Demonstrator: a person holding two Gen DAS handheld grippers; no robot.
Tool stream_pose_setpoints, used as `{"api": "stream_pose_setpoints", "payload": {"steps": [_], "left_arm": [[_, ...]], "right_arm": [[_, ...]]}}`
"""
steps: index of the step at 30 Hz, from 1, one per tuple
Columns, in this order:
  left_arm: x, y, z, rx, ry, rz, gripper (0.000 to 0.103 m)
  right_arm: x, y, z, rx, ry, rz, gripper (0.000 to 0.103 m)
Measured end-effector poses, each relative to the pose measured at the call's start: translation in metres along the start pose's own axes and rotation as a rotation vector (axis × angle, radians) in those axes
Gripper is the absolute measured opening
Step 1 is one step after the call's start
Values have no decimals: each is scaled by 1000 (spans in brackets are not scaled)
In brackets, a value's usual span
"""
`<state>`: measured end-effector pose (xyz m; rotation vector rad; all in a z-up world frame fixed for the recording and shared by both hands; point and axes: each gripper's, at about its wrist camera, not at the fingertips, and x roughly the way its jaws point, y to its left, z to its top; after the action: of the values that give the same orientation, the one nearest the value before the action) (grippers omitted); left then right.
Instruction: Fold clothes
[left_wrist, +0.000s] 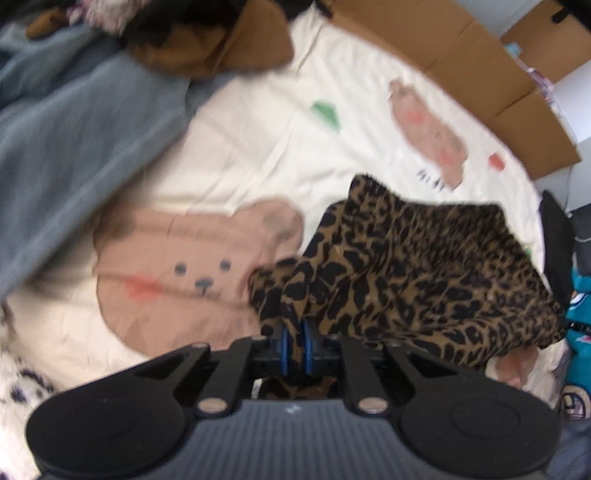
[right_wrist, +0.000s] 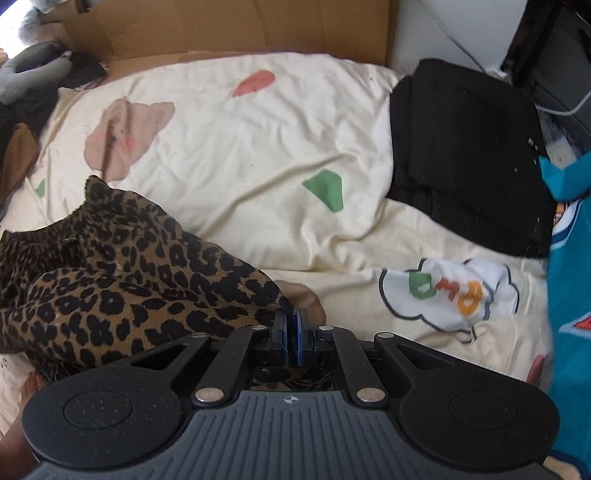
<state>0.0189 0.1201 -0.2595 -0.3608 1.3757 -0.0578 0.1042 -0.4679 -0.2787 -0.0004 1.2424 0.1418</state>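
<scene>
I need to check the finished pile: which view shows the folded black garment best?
The right wrist view: the folded black garment lies in full on the cream bedspread, sharp and unobstructed. The left wrist view shows only a blurred dark sliver at its right edge, beyond the leopard-print garment.

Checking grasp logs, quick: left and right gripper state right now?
Left gripper: shut on the leopard-print garment.
Right gripper: shut on the same leopard-print garment.
</scene>
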Motion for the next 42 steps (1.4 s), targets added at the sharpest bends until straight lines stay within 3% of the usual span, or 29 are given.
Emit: {"api": "stream_pose_setpoints", "payload": {"steps": [1, 5, 7, 11, 19, 33, 42], "left_arm": [[5, 2, -2, -2, 19, 23, 16], [0, 4, -8, 38, 7, 83, 39], [-6, 6, -6, 34, -18, 68, 45], [-10, 5, 8, 36, -64, 62, 46], [17, -9, 36, 64, -81, 37, 46], [79, -14, 56, 96, -25, 46, 44], [100, -20, 62, 93, -4, -45, 44]], "right_arm": [[3, 1, -2, 2, 8, -3, 5], [11, 6, -6, 9, 25, -6, 17], [11, 7, -6, 15, 17, 6, 34], [6, 14, -1, 1, -26, 43, 36], [15, 44, 32, -102, -77, 138, 38], [81, 125, 89, -399, -21, 209, 40], [109, 166, 101, -549, 21, 226, 45]]}}
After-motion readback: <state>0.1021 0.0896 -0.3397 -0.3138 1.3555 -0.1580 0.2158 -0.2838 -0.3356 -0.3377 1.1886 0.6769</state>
